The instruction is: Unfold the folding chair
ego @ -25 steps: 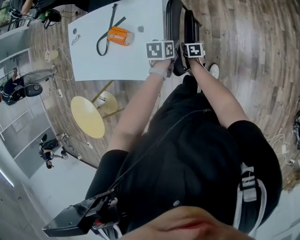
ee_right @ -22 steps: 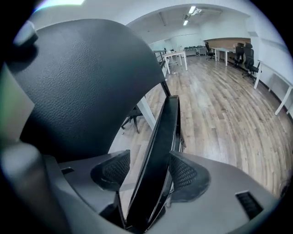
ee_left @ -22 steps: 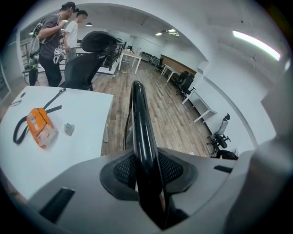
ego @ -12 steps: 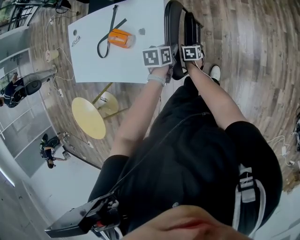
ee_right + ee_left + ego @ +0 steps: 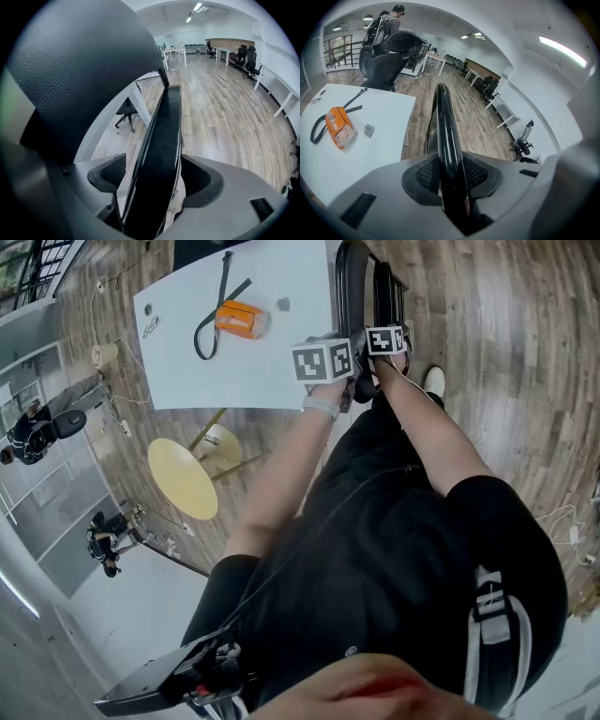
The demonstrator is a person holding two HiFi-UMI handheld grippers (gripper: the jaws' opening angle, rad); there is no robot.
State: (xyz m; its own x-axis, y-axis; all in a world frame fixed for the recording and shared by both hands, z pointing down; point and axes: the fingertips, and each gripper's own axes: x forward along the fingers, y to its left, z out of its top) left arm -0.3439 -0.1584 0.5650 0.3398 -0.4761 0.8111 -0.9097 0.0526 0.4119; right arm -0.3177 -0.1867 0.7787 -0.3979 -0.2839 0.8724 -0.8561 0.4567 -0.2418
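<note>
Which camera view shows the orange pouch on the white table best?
The left gripper view: the orange pouch lies close and unobstructed on the white table, large enough to show its shape. The head view shows it from above, but small. The right gripper view does not show it.
</note>
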